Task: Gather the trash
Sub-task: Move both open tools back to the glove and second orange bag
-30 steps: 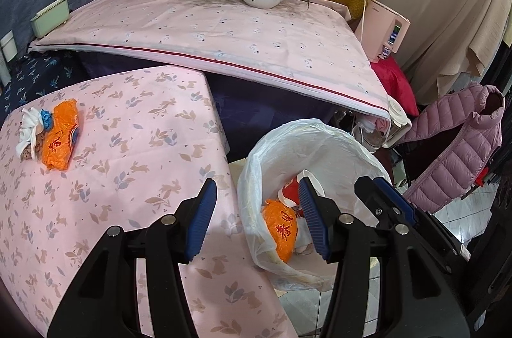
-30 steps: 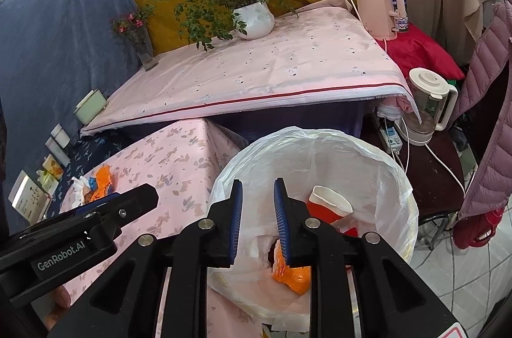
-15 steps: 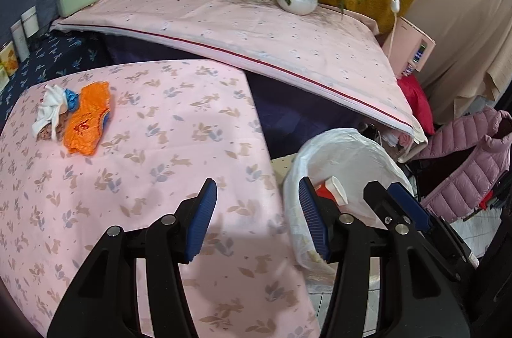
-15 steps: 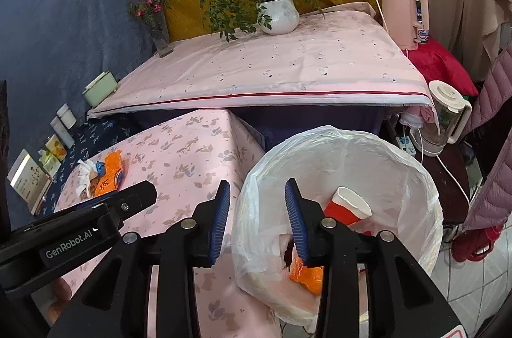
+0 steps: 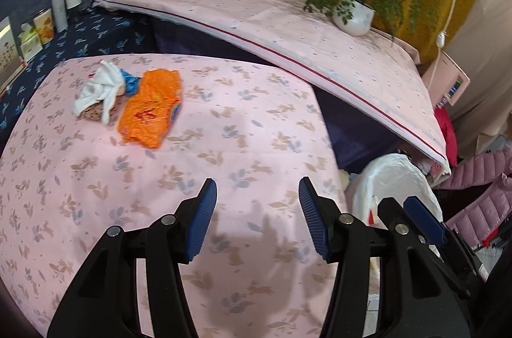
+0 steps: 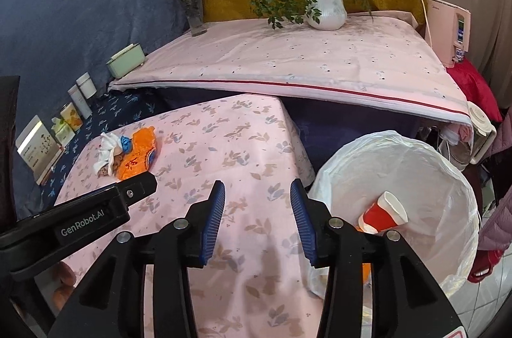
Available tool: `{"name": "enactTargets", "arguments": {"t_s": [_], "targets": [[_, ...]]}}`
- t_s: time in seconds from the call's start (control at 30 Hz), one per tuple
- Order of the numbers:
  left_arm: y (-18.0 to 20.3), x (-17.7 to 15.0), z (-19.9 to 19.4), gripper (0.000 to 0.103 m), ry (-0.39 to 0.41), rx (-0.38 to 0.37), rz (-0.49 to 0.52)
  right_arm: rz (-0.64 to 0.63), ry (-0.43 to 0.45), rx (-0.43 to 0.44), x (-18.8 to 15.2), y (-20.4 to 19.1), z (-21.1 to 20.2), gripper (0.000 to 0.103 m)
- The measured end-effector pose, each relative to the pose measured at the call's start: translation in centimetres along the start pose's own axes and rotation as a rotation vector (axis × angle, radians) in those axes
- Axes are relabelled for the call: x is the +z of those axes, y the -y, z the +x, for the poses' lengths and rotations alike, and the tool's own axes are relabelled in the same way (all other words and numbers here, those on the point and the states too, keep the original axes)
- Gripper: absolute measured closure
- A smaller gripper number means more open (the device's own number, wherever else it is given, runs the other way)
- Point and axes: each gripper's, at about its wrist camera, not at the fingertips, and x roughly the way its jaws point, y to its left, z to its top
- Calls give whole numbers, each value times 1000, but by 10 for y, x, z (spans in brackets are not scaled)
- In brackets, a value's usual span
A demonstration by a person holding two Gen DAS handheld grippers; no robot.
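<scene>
An orange wrapper lies at the far left of the pink floral table, next to a crumpled white tissue with a blue scrap. They also show in the right wrist view: the wrapper and the tissue. A bin lined with a white bag stands right of the table and holds a red paper cup. My left gripper is open and empty above the table's near edge. My right gripper is open and empty over the table corner, beside the bin.
A higher pink-covered table behind carries a potted plant, a flower vase and a green box. Tins and boxes line the dark blue cloth on the left. A pink jacket hangs at right.
Both grippers swung left from over the bin to over the table. The right jaws went from nearly shut to wide open. The left jaws stayed open.
</scene>
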Motion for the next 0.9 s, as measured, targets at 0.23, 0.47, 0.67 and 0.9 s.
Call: {"name": "enactTargets", "arguments": {"t_s": [0.23,0.47,0.67,0.9], "targets": [[-53,8,0,52,7,41,-84,-55,-45,39,-3,-44,18,60],[-114,18,1,50,14,99,-160,-103,-80,80,0,-87,37,53],[-160,34,2,35,38,151,-204,-126,-122,112,9,-121,66,49],[-195,64,15,16,61,165,-240,-150,-166,137,19,-159,109,43]]}}
